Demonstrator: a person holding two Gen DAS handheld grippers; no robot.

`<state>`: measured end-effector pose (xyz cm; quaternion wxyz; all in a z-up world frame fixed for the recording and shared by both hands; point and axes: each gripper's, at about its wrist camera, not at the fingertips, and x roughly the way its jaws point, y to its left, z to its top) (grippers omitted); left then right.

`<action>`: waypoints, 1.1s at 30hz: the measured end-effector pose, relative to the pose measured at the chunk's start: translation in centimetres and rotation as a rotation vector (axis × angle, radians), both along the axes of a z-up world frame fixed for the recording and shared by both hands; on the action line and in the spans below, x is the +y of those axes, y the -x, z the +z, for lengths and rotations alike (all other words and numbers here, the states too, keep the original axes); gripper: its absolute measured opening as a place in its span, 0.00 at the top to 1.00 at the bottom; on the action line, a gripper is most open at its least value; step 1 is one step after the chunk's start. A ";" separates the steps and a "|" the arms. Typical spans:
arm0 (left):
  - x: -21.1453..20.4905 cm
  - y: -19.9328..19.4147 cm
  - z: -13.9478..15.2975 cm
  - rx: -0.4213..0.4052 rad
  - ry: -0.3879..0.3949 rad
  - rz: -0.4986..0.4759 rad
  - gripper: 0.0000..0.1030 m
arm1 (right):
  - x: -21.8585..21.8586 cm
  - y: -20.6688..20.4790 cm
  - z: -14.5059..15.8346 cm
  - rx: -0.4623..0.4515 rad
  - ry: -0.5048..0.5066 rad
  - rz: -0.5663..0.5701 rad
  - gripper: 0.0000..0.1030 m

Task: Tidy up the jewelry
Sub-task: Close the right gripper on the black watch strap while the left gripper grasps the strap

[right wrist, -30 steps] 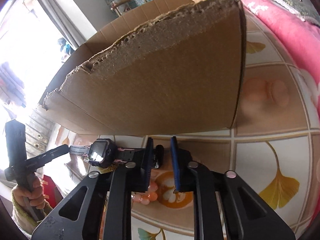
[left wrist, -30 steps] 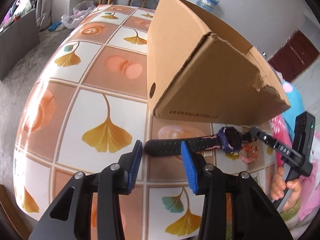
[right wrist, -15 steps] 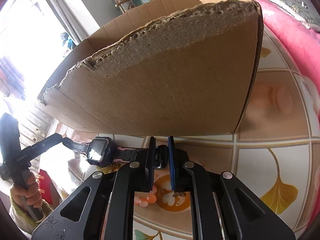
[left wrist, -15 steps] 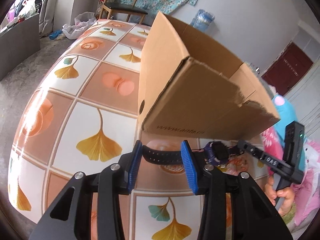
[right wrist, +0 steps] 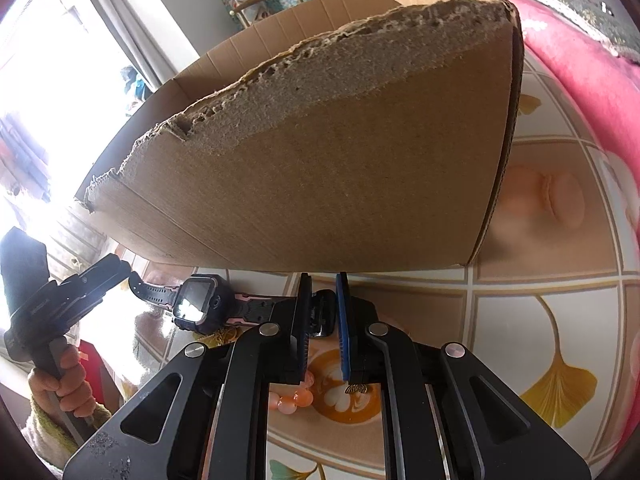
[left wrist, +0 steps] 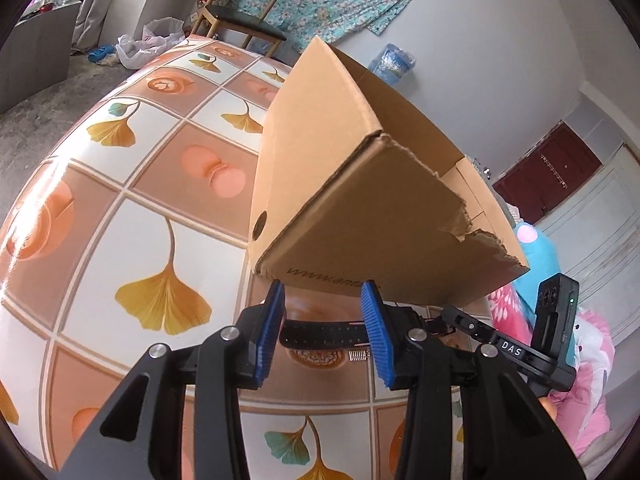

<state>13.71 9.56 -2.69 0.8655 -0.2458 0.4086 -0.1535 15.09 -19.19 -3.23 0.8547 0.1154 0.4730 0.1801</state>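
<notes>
One black-strapped smartwatch with a purple case point(right wrist: 198, 303) hangs just above the tiled tabletop point(left wrist: 120, 248) – my right gripper point(right wrist: 323, 312) pinches one strap end, and my left gripper point(left wrist: 322, 322), jaws spread, has tilted to straddle the other strap. One torn cardboard box point(left wrist: 360, 200) just behind – handover or drop-in looks next.

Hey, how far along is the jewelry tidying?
Done: nothing visible; the box hides its inside. In hand: right gripper clamps the watch strap, left gripper stands open around the other end. Left: boxing the watch, then the beads and charm.
</notes>
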 end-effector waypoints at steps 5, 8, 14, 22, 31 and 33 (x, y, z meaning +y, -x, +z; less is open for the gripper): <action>-1.0 -0.2 -0.2 -0.012 -0.047 -0.015 0.63 | -0.2 0.0 0.0 -0.001 -0.002 -0.001 0.90; -1.7 -0.1 -0.1 -0.024 -0.111 -0.023 0.63 | -0.2 0.0 0.0 -0.001 -0.001 0.000 0.90; -2.3 -0.2 -0.4 -0.023 -0.139 -0.046 0.63 | -0.2 -0.1 0.0 -0.002 -0.002 0.000 0.90; -1.8 -0.1 -0.2 -0.040 -0.123 -0.040 0.63 | -0.7 0.4 1.5 -0.065 0.029 0.003 0.86; -0.4 0.1 -0.4 -0.052 -0.080 -0.036 0.63 | 6.0 2.1 4.8 -0.187 -0.067 0.284 0.94; -0.2 0.1 -0.4 -0.056 -0.074 -0.036 0.63 | 8.4 1.9 4.0 -0.178 -0.058 0.348 0.97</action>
